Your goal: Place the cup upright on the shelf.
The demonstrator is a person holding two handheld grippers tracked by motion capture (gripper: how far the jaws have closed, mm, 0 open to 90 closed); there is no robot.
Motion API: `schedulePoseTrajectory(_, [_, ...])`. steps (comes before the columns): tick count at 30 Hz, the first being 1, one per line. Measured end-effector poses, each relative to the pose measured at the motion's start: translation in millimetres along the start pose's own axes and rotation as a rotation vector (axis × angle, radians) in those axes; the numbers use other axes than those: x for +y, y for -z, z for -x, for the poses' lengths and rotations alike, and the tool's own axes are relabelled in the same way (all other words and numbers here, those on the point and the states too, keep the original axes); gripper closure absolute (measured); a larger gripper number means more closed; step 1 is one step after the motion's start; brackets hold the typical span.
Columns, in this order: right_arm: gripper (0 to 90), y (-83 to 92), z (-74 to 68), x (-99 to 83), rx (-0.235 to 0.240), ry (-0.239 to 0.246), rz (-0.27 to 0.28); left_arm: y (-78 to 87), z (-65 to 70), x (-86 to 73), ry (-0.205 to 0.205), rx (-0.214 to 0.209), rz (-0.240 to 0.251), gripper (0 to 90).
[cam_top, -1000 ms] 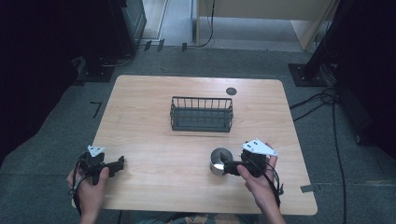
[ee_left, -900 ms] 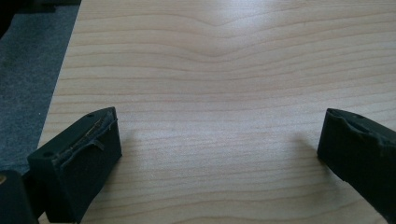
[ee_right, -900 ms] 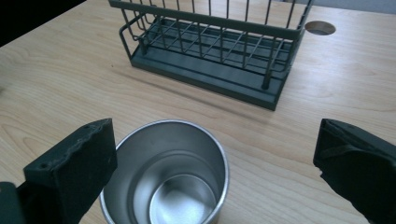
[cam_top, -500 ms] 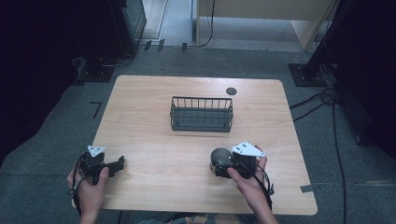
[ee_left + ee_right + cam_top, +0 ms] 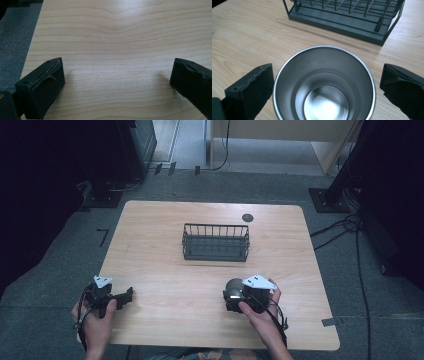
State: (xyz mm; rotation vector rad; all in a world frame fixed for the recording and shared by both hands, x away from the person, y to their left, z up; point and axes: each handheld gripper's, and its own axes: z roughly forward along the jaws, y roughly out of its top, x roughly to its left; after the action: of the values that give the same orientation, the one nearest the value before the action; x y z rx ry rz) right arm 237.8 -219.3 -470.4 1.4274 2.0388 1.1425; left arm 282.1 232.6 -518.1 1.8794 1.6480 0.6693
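Steel cup [image 5: 324, 85] stood upright between the right gripper's [image 5: 325, 87] wide-spread jaws, unclamped, on a pale wood-grain table [image 5: 165, 245]; wire basket [image 5: 347, 17] beyond. Left gripper [image 5: 117, 82] gaped over bare wood. Grey carpet [image 5: 50, 285] around. No legible writing.

Between the wire basket [image 5: 216, 242] at the middle of the tabletop [image 5: 160, 225] and the near edge lies a broad bare stretch of wood. The left claw [image 5: 117, 82] sits low at the near left corner, jaws wide apart with bare wood between and ahead of them. On the right, a steel cup [image 5: 324, 85] stands between the right claw's [image 5: 324, 87] parted jaws, with the basket just beyond blocking the way forward.
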Motion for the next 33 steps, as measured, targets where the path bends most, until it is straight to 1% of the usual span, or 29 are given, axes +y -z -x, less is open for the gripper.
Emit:
schedulePoseTrajectory(7, [0.0,-8.5,0.3,-6.2,0.004,-0.001,-0.025,0.0,0.0,0.0,0.000,0.000,0.000,0.0])
schedulePoseTrajectory(10, [0.0,-10.4,0.4,-7.4,0.006,-0.003,-0.026,0.0,0.0,0.0,0.000,0.000,0.000,0.0])
schedulePoseTrajectory(19, [0.4,-21.4,-1.2,-12.6,-0.008,0.004,-0.064,0.0,0.0,0.0,0.000,0.000,0.000,0.0])
schedulePoseTrajectory(20, [2.9,-22.9,-2.2,-13.2,-0.020,0.007,-0.066,0.0,0.0,0.0,0.000,0.000,0.000,0.0])
schedulePoseTrajectory(22, [4.1,-23.4,-2.4,-13.6,-0.024,0.011,-0.067,0.0,0.0,0.0,0.000,0.000,0.000,0.0])
schedulePoseTrajectory(24, [8.1,-24.0,-2.5,-14.4,-0.033,0.010,-0.066,0.0,0.0,0.0,0.000,0.000,0.000,0.0])
schedulePoseTrajectory(30, [15.4,-22.9,-3.2,-14.8,-0.015,0.012,-0.066,0.0,0.0,0.0,0.000,0.000,0.000,0.0])
schedulePoseTrajectory(33, [16.4,-22.2,-3.7,-14.5,-0.025,0.013,-0.062,0.0,0.0,0.0,0.000,0.000,0.000,0.0])
